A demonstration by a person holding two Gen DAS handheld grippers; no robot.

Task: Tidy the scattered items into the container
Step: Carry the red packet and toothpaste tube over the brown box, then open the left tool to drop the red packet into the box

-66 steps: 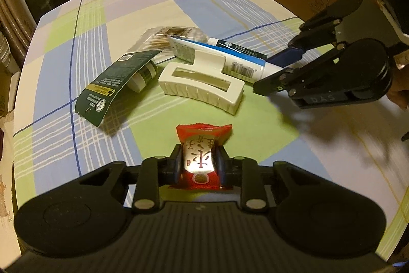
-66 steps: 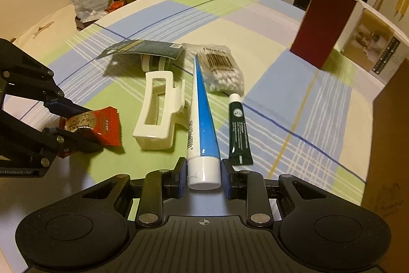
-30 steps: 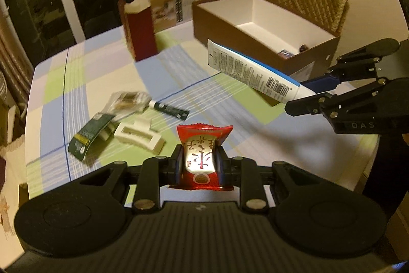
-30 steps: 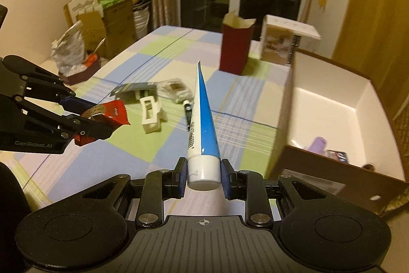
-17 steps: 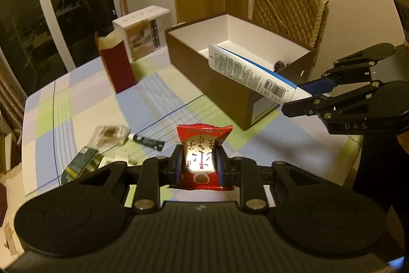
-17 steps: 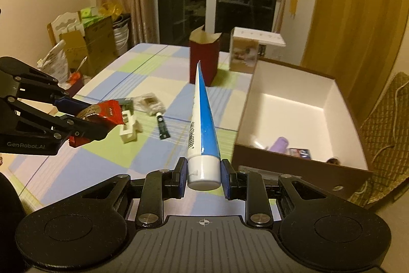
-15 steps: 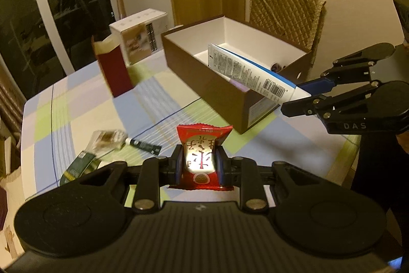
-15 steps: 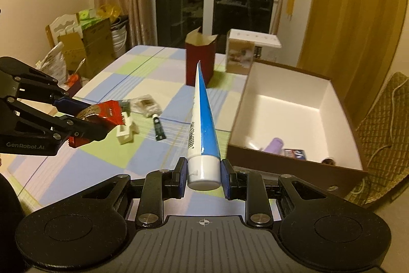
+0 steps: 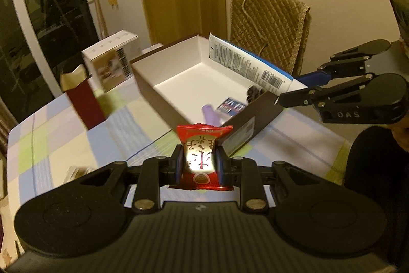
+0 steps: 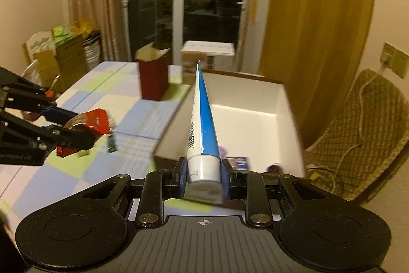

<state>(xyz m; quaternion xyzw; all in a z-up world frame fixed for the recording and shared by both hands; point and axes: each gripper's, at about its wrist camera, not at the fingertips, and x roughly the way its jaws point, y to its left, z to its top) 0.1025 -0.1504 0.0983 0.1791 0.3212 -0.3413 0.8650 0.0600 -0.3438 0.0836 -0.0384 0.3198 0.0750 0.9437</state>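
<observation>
1. holding a red snack packet (image 9: pixel 202 157) at the lower centre of the left wrist view, the left gripper (image 9: pixel 200 165) has its fingers closed snugly on the wrapper's middle; the packet hangs above the checked tablecloth (image 9: pixel 76 134), just short of the near wall of the brown box (image 9: pixel 158 91).
2. the right gripper (image 10: pixel 203 174) has its fingers pinched on the cap end of the toothpaste tube (image 10: pixel 202 119); the tube points up the centre of the right wrist view, its flat tail over the box's white interior.
3. risk one: the tube is gripped only at its cap end, so the long body may swing. if it is let go from here, the cap end seems to sit about over the near wall and could tip it back onto the table.
4. risk two: the glossy wrapper is slippery and only its middle is squeezed, so a quick move could let it slide out before it clears the wall.
5. risk three: both grippers head for the same opening. in the left wrist view the right one sits at the right edge, close beside the box corner, so a clash looks possible.
6. risk four: the box already holds a purple tube (image 9: pixel 210 112), a small blue packet (image 9: pixel 231 105) and a dark round item (image 9: pixel 254 93) near that corner; a hard drop could bounce off them.
7. motion blur hides whether the scattered items at the left of the right wrist view are near the table edge.
</observation>
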